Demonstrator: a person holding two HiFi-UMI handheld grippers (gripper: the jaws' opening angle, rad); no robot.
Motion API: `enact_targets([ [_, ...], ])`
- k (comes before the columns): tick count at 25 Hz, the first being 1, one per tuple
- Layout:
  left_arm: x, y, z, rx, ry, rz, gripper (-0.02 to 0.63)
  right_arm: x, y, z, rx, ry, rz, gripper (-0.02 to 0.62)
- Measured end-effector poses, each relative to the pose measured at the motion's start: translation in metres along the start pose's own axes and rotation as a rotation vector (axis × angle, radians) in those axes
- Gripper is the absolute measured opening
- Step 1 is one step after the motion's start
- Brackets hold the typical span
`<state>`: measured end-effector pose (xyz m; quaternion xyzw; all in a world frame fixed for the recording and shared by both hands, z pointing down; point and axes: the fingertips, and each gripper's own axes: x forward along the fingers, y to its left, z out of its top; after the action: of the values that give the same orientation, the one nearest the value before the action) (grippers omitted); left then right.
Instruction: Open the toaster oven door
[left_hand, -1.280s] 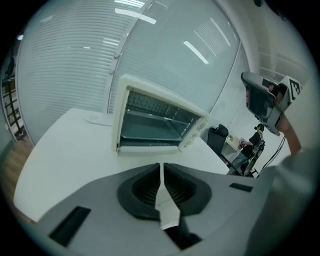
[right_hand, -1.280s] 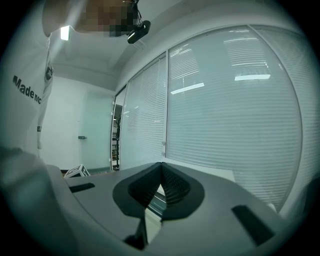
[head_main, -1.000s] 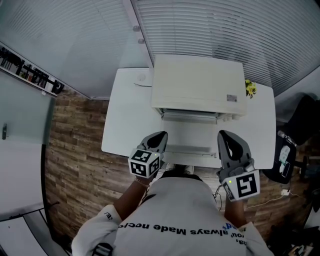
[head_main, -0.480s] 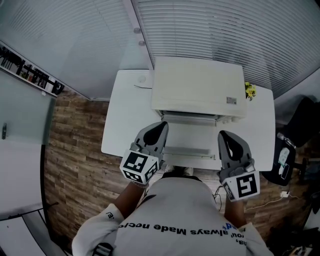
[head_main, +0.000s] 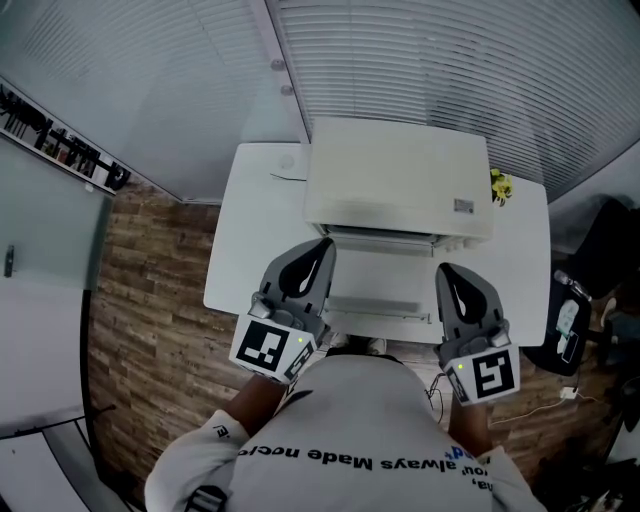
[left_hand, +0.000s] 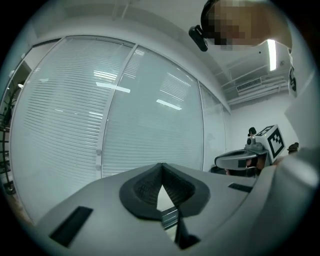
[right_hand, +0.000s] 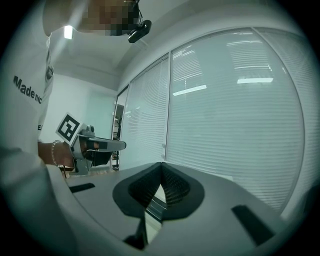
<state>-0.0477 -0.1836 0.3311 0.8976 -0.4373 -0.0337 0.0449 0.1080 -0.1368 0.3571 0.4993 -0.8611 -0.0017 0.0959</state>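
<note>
A cream toaster oven (head_main: 398, 175) stands at the back of a white table (head_main: 255, 230). Its door (head_main: 378, 275) appears folded down flat toward me, with the handle bar (head_main: 375, 305) near the table's front edge. My left gripper (head_main: 322, 248) hovers over the door's left side, jaws shut on nothing. My right gripper (head_main: 447, 272) is by the door's right side, also shut and empty. In the left gripper view, the left gripper (left_hand: 161, 165) points up at the window blinds, and a metallic sliver shows through the gap below its pads. The right gripper (right_hand: 161, 164) shows the same.
A small yellow object (head_main: 500, 182) sits on the table by the oven's right rear corner. A black chair (head_main: 610, 250) stands to the right. Window blinds (head_main: 450, 60) close the space behind the table, above a wood floor (head_main: 150, 300).
The left gripper has tilted: its marker cube dropped down and left toward me while its tip moved slightly forward over the door. The right gripper stayed put.
</note>
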Motion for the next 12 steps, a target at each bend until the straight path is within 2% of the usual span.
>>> enact_targets([
  [6,-0.006,-0.002,0.018,0.039,-0.038,0.003,0.02,0.003,0.001,0.007,-0.017,-0.011,-0.004,0.008],
  [12,-0.008,-0.004,0.022,0.04,-0.039,0.005,0.021,0.003,0.003,0.012,-0.027,-0.02,-0.007,0.008],
])
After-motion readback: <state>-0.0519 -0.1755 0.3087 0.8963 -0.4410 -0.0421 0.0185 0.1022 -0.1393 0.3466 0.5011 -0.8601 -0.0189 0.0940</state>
